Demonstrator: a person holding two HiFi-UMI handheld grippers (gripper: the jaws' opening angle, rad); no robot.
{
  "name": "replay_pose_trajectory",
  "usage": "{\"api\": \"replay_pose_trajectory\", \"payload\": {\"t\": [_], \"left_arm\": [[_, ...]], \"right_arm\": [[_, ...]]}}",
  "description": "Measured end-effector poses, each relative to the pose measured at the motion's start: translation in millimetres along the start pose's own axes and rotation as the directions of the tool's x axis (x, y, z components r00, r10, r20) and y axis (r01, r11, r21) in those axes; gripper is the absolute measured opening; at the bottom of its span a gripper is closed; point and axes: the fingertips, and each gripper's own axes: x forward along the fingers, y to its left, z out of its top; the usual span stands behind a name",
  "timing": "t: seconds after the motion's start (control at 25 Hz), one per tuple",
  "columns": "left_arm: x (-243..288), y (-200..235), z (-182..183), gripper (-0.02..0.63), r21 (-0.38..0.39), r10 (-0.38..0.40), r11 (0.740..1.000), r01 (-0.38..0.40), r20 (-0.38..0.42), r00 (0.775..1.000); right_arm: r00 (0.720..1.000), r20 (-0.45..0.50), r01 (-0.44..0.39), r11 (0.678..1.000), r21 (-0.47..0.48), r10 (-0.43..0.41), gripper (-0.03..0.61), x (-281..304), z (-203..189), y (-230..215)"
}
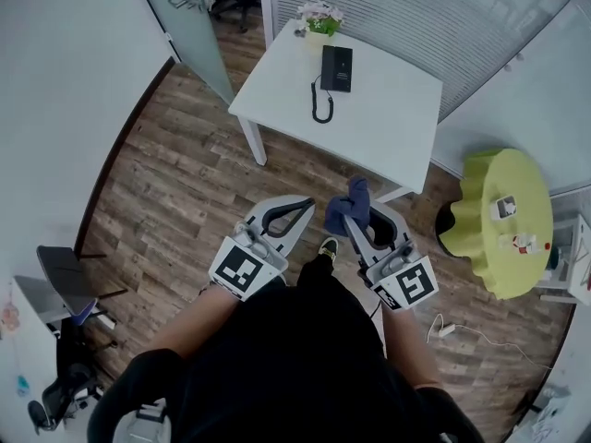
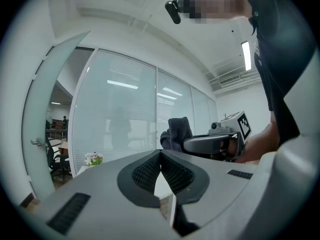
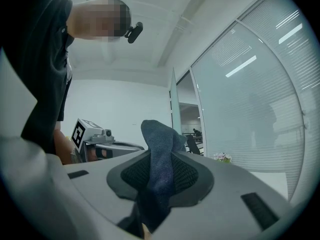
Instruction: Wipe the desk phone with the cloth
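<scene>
Short of the white table [image 1: 388, 123] bearing the desk phone [image 1: 336, 68], the right gripper [image 1: 357, 218] clamps the blue cloth [image 1: 343, 207]; the left gripper [image 1: 305, 207] is closed, empty

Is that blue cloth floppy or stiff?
Probably floppy: the cloth bunches and folds where the right gripper pinches it. Likely light too, since that one pinch holds all of it up.
</scene>
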Motion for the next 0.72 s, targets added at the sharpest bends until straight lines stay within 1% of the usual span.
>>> {"api": "replay_pose_trajectory", "payload": {"t": [0.16,0.28,0.52,0.72], "left_arm": [[36.7,21.5,6.7,0.011,0.009,0.027,1.0,-0.027,-0.003,1.0],[63.7,34.2,10.2,0.011,0.01,0.046,0.999,-0.046,-0.006,0.999],[111.6,49.9,11.8,0.011,-0.005,0.082,0.997,-0.082,-0.021,0.996],[144.9,57.6,14.5,0.011,0.011,0.11,0.994,-0.109,-0.034,0.993]], "right_arm": [[1.0,-0.003,-0.028,0.999,-0.017,0.028,0.117,14.4,3.4,-42.9],[0.999,0.001,-0.046,0.999,-0.014,0.046,0.117,23.3,5.1,-73.3],[0.997,0.006,-0.078,0.997,-0.006,0.078,0.117,32.0,5.0,-123.2],[0.993,0.011,-0.119,0.993,-0.005,0.119,0.117,38.1,6.0,-158.7]]}}
